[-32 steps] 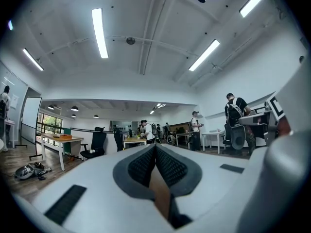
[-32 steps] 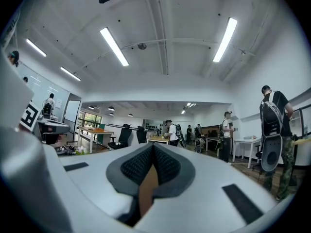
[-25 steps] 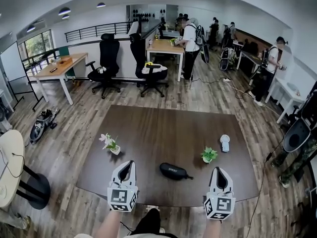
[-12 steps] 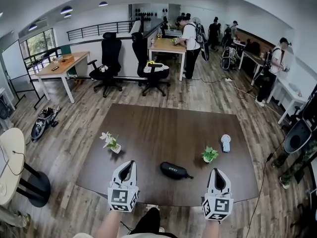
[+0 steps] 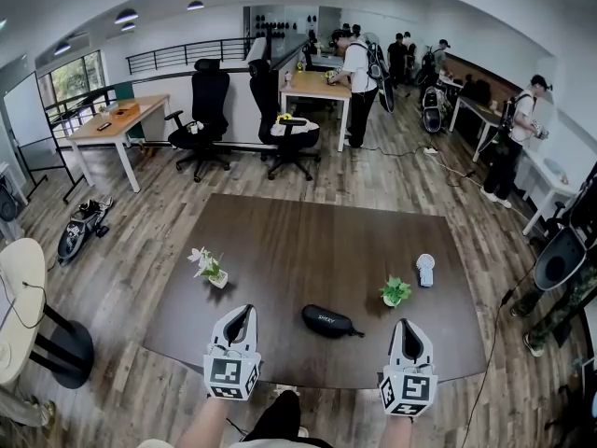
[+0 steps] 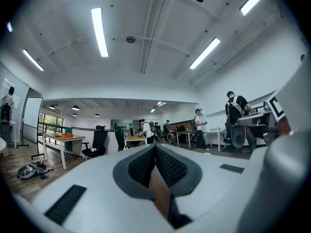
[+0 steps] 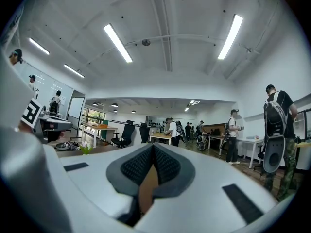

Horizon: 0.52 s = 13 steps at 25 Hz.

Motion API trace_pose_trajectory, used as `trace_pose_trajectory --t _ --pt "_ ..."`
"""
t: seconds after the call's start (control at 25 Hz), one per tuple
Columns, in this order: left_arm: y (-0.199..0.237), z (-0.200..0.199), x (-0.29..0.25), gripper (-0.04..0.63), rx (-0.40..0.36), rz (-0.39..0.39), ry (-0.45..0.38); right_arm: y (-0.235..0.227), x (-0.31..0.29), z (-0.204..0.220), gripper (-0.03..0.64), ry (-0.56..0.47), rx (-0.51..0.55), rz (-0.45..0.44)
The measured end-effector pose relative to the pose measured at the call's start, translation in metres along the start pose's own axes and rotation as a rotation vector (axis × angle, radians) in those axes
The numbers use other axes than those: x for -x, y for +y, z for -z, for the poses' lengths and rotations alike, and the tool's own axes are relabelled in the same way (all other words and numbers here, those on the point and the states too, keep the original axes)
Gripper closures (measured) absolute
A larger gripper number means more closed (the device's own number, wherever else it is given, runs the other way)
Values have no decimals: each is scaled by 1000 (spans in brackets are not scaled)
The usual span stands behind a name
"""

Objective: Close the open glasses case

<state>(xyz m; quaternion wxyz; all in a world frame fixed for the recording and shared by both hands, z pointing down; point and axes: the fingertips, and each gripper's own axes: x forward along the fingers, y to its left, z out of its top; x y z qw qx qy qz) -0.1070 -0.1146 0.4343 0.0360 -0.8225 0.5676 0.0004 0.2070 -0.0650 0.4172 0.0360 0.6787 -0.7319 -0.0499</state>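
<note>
The black glasses case (image 5: 330,322) lies shut on the dark table, near its front edge.

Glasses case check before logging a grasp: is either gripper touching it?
No, the case lies on the table, apart from the left gripper and the right gripper.

One glasses case (image 5: 328,322), two potted plants (image 5: 211,271) (image 5: 394,292) (one flowering), one small white object (image 5: 424,269), two hand-held grippers (image 5: 245,308) (image 5: 407,323).
</note>
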Motion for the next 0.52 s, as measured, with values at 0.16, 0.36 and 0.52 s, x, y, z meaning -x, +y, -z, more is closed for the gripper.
trace_pose_trajectory --t 0.16,0.36,0.52 --pt "4 0 -1 592 2 -4 1 2 -2 -1 617 4 4 1" --pt "6 4 0 592 3 -6 3 5 -3 1 617 8 6 4" --pt "10 4 1 592 3 -10 4 8 -4 0 617 8 7 4"
